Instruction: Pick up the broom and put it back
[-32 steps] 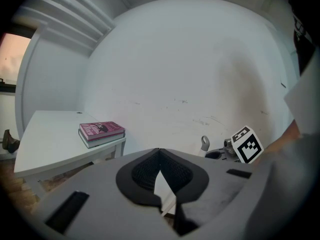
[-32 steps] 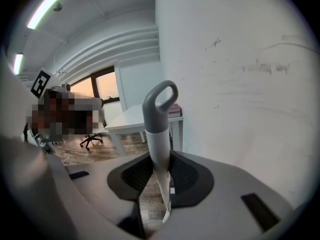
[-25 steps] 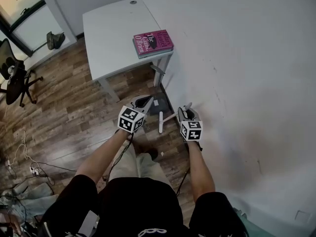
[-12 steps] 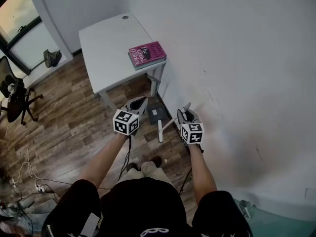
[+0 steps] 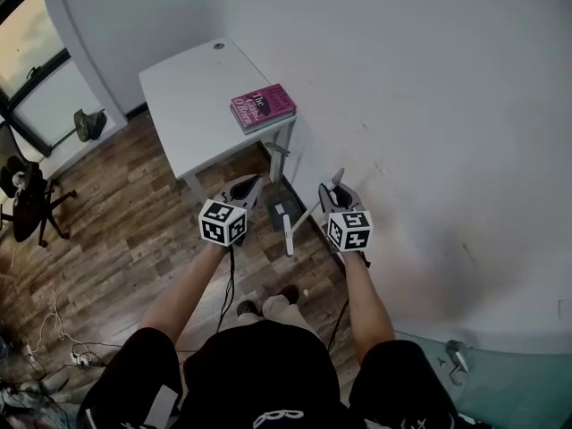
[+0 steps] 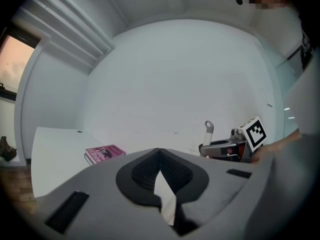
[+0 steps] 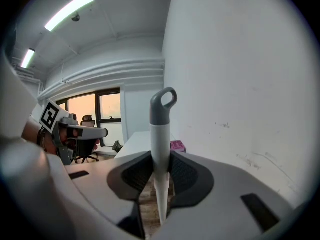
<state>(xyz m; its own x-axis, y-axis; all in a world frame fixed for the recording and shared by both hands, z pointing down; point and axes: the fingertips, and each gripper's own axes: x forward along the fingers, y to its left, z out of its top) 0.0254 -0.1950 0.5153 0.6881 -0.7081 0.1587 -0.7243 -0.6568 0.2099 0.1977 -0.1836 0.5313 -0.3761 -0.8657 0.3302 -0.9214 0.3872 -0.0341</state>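
The broom has a white handle ending in a grey hanging loop (image 7: 163,104), and its white head (image 5: 288,235) hangs low over the wooden floor. My right gripper (image 5: 336,186) (image 7: 161,159) is shut on the handle just under the loop, close to the white wall. In the left gripper view the loop (image 6: 208,129) sticks up from that gripper. My left gripper (image 5: 257,182) (image 6: 159,151) hovers to the left of the broom, apart from it, with its pads touching at the tips and nothing held.
A white desk (image 5: 188,96) with a pink book (image 5: 263,108) stands ahead against the wall (image 5: 447,132). A dark flat thing (image 5: 279,209) lies on the floor by the desk leg. An office chair (image 5: 27,199) and cables (image 5: 54,338) are at the left.
Both grippers have risen. The broom has come up with the right one, and its loop now stands higher against the wall. The left gripper stays shut and empty.
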